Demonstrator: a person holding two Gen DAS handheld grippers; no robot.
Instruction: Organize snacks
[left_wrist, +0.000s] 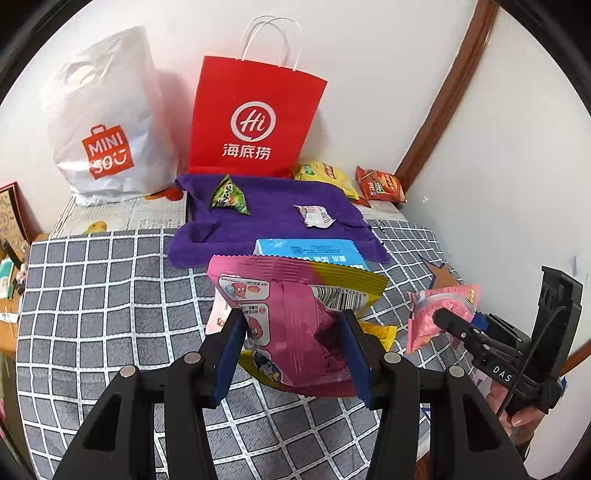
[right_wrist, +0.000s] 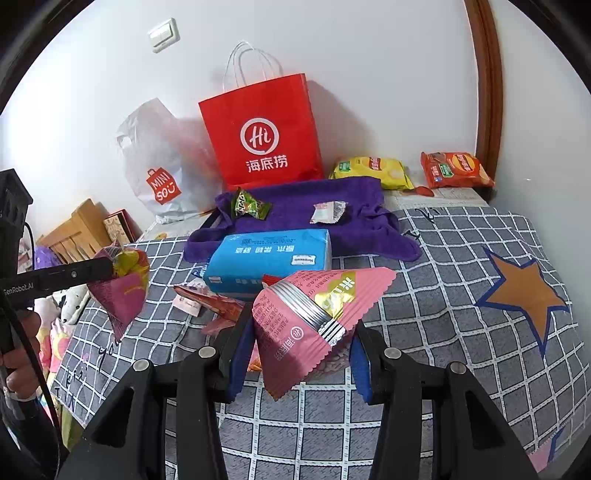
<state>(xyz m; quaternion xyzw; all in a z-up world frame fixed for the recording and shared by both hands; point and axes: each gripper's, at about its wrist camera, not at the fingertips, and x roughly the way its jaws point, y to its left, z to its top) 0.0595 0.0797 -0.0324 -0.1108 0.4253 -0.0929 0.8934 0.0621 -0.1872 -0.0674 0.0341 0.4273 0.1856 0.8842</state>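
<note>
Left claw (left_wrist: 291, 347) clamps a pink-and-yellow snack bag (left_wrist: 295, 310) while right claw (right_wrist: 299, 354) pinches a pink wrapped snack (right_wrist: 310, 317).

Each handheld tool (left_wrist: 293, 350) is matte black with blue finger pads (left_wrist: 229, 354), silver round screws, white "DAS" and "GenRobot.AI" lettering, and a black cable (right_wrist: 22, 332).

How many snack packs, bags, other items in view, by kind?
Held snack packs: 2 (pink-and-yellow pack in left gripper, pink pack in right gripper)
Wrapped snacks on purple towel: 2
Chip bags by wall: 2
Shopping bags: 2
Blue tissue pack: 1
Loose packets beside the tissue pack: unclear, left out
Total: 10
</note>
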